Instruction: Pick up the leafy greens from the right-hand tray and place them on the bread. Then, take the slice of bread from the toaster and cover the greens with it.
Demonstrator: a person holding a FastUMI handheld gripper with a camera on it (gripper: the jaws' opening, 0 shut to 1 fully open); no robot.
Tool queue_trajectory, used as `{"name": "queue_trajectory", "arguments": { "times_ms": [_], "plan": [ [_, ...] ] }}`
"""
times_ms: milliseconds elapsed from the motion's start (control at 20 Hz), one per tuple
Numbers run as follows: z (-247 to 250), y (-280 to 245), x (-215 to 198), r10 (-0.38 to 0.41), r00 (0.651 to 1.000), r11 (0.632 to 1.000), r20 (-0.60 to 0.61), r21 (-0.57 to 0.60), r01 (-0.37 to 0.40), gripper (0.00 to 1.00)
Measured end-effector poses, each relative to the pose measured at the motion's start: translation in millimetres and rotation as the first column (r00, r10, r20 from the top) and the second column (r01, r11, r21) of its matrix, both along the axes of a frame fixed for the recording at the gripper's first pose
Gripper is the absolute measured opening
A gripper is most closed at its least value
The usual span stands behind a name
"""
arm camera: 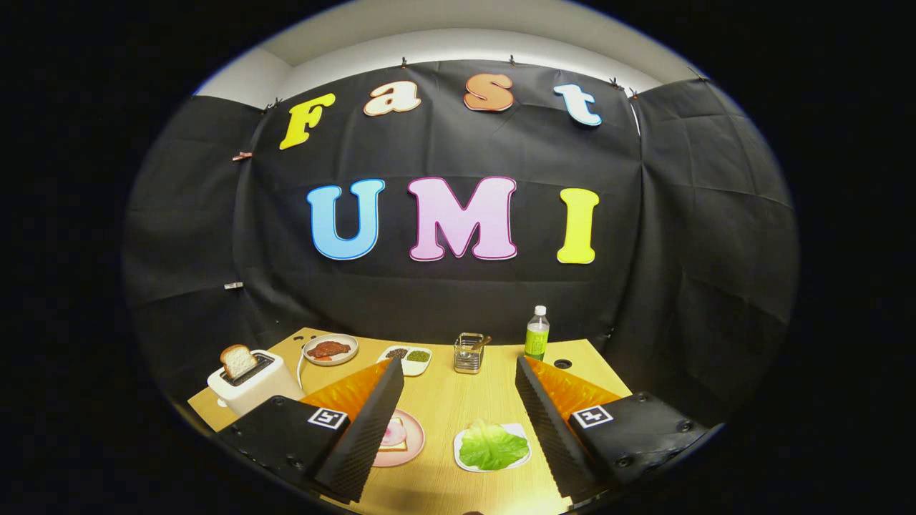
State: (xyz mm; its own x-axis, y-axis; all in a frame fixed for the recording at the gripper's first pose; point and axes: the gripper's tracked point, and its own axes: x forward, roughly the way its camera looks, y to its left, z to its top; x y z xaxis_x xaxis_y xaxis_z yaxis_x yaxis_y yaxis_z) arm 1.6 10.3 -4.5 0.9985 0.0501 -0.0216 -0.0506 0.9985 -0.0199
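I see the greens (493,445), a flat green leaf, lying on the white tray (520,431). Left of that tray, bread (394,435) with a pink topping lies on a pink plate (413,438). Far left, a slice (237,360) stands upright in the white toaster (255,385).

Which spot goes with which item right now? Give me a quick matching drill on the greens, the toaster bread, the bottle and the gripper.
Items:
1. leafy greens
2. slice of bread
3. green bottle
4. gripper

Places or states:
A. standing upright at the table's far edge, by the black cloth
B. open, holding nothing
C. on the white tray between the fingers
D. sticking up out of the white toaster

Pairs: 1-C, 2-D, 3-A, 4-B
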Motion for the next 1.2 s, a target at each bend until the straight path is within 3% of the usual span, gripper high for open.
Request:
{"name": "queue_trajectory", "arguments": {
  "times_ms": [700,1200],
  "plan": [
    [-15.7,-30.5,15.6,-0.048,0.998,0.999,-0.039,0.018,0.049,0.98],
    [-87.7,-51.7,58.1,-0.047,0.977,0.998,-0.206,0.041,0.056,0.98]
  ]
}}
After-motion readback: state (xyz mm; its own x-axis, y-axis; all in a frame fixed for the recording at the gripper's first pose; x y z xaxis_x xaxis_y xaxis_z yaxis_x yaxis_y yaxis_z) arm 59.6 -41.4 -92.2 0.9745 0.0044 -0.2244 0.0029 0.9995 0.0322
